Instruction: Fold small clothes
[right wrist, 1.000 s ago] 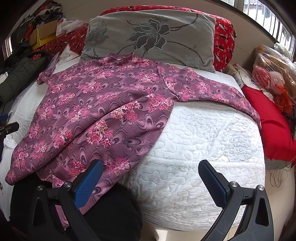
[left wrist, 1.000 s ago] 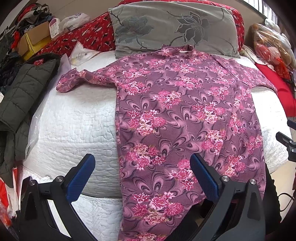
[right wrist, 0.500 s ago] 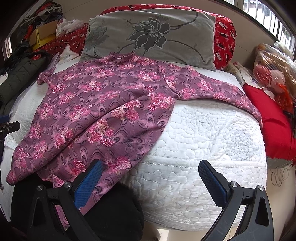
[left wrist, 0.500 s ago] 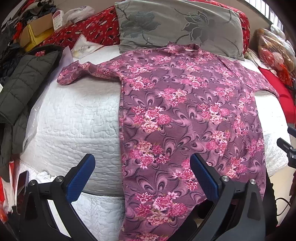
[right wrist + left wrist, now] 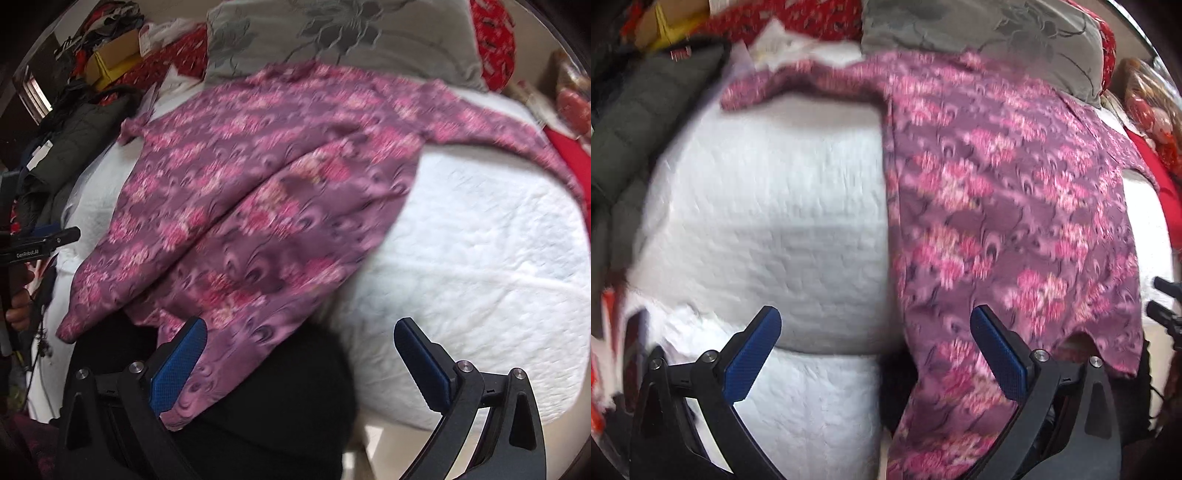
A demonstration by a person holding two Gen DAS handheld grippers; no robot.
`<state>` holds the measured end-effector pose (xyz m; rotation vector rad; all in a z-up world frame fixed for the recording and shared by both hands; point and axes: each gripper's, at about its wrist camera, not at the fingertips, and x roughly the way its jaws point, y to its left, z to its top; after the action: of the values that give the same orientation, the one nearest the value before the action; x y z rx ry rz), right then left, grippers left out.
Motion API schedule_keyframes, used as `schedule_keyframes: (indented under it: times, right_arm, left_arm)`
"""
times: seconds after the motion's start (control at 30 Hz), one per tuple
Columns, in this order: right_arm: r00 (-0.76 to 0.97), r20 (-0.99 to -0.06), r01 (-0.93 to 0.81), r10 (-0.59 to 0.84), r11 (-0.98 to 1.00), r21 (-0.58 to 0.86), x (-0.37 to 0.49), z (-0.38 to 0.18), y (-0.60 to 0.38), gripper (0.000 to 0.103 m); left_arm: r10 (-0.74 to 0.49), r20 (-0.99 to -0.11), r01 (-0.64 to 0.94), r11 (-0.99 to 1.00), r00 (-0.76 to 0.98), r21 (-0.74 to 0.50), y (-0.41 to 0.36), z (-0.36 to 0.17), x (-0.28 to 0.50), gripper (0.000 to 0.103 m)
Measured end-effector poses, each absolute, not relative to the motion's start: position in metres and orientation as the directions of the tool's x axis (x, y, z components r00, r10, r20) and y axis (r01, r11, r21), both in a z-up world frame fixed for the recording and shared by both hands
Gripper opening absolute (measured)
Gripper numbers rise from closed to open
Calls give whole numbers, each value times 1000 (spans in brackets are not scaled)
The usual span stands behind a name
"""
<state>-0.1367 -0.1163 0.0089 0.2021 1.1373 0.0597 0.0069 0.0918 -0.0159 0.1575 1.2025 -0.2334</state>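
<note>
A purple long-sleeved top with pink flowers (image 5: 997,192) lies spread on a white quilted bed (image 5: 768,229), its hem hanging over the near edge. It also shows in the right wrist view (image 5: 258,206). My left gripper (image 5: 875,350) is open and empty, low at the bed's near edge by the top's left hem side. My right gripper (image 5: 299,362) is open and empty by the hem's right side; its left finger (image 5: 177,365) overlaps the hanging hem. Both views are blurred.
A grey flowered pillow (image 5: 332,33) lies behind the top's collar. A dark green padded jacket (image 5: 639,122) lies at the bed's left. Red bedding (image 5: 569,155) is at the right. A dark shape (image 5: 277,406) sits below the hem. Boxes and clutter (image 5: 110,55) at back left.
Both grippers have moved forward and down toward the hem at the bed's near edge, the views blurring with the motion. Both stay open. The top has not moved.
</note>
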Motion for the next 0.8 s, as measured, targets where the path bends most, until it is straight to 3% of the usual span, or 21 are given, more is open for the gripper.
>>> schedule_keyframes:
  times: [0.13,0.2,0.23,0.27,0.3,0.33,0.37,0.4,0.63,0.8]
  right_arm:
    - [369,-905,27,213,971,239,-131,-6,-101,94]
    - [343,-911,-6,230,970,243,-128,-12,-90,82]
    - [328,-914,-28,238,970,243,-127,-15,-85,69]
    - [314,-918,-46,241,970,239,-127,-17,-80,54]
    - [311,-924,-56,223,975,217,-127,-18,-77,48]
    - [318,-925,-62,209,978,200,-127,-17,-76,27]
    - [326,-919,-69,222,975,211,-128,-15,-77,3]
    - [337,-902,-68,271,962,263,-130,-11,-82,4]
    - [505,-778,9,373,900,437,-166,41,-140,3]
    - [584,-748,149,316,863,482,-207,63,-205,3]
  left_arm:
    - [-172,-964,271,956,204,-113,98,-40,-1,103]
    - [-193,-967,280,950,169,-141,96,-46,-7,103]
    - [-204,-966,283,947,162,-153,94,-47,-9,102]
    - [-230,-960,285,942,158,-178,93,-46,-12,93]
    - [-252,-956,291,935,151,-200,92,-46,-14,73]
    - [-289,-949,304,922,124,-241,90,-45,-15,57]
    - [-310,-945,311,912,100,-266,88,-45,-16,20]
    - [-322,-943,314,906,80,-283,86,-45,-16,3]
    - [-393,-910,290,893,132,-344,98,-5,-25,3]
    - [-397,-910,261,897,122,-357,106,1,-26,3]
